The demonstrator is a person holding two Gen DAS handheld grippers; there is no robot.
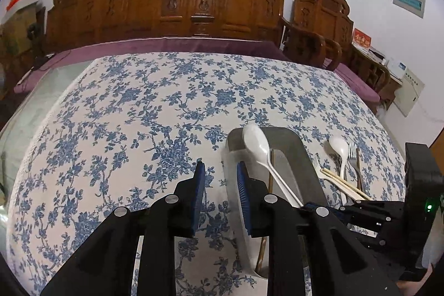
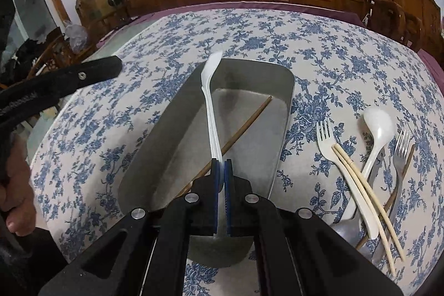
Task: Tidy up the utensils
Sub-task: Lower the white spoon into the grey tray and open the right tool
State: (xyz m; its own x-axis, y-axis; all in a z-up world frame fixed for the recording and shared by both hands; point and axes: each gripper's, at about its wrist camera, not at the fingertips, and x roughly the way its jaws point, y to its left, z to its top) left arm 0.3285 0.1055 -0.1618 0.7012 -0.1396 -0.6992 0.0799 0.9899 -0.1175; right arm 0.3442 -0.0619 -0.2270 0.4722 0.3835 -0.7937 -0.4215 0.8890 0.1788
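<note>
The right gripper (image 2: 221,171) has its jaws clamped on the handle of a white plastic spoon (image 2: 211,90), held edge-on over the grey metal tray (image 2: 177,113); the bowl end reaches to the tray's far rim, and whether it touches that rim cannot be told; a brown chopstick (image 2: 244,126) already lies slantwise on the tray floor under the spoon; the step in hand looks to be setting this spoon down in the tray, and it would go best if the person lowers the handle until the spoon lies along the tray's length beside the chopstick, lets the jaws part only once the spoon rests on the metal, then draws back without dragging it over the rim; the left gripper (image 1: 220,179) hangs over the flowered cloth of the bench (image 1: 125,107) just to the tray's left, jaws partly open with nothing between them, and it should keep clear of the tray wall; still waiting on the cloth to the right of the tray are a second white spoon (image 2: 374,129), a white plastic fork (image 2: 327,138), a metal fork (image 2: 399,154) and a pair of pale chopsticks (image 2: 369,201), heaped across one another; as for writing, a small plaque (image 1: 409,0) and a red card (image 1: 361,38) show by the wall in the left view, but nothing on them can be read, and the utensils and tray bear no visible mark
</note>
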